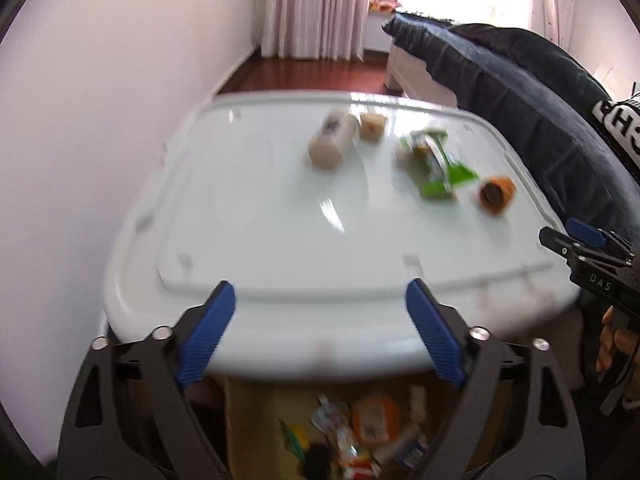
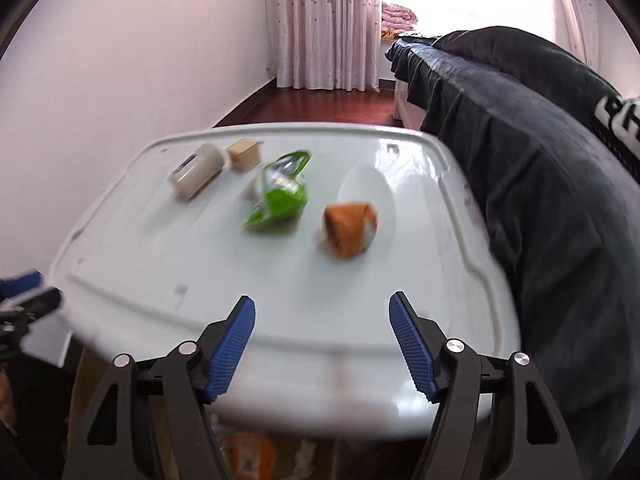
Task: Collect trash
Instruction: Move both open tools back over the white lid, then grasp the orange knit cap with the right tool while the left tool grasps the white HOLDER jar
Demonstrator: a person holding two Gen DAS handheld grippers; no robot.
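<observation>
On the white tabletop [image 1: 260, 216] [image 2: 168, 264] lie a beige bottle on its side [image 1: 330, 138] [image 2: 196, 176], a small tan box [image 1: 373, 125] [image 2: 244, 154], a crumpled green wrapper [image 1: 436, 166] [image 2: 282, 192] and an orange carton [image 1: 495, 193] [image 2: 350, 222]. My left gripper [image 1: 320, 304] is open and empty at the table's near edge. My right gripper [image 2: 322, 316] is open and empty at the near edge, in line with the orange carton; it shows at the right of the left wrist view [image 1: 588, 256].
A cardboard box [image 1: 248, 420] with several pieces of trash stands below the table's near edge. A dark quilt over a bed [image 1: 520, 92] [image 2: 540, 160] borders the table's right side. A white wall [image 1: 80, 140] runs along the left.
</observation>
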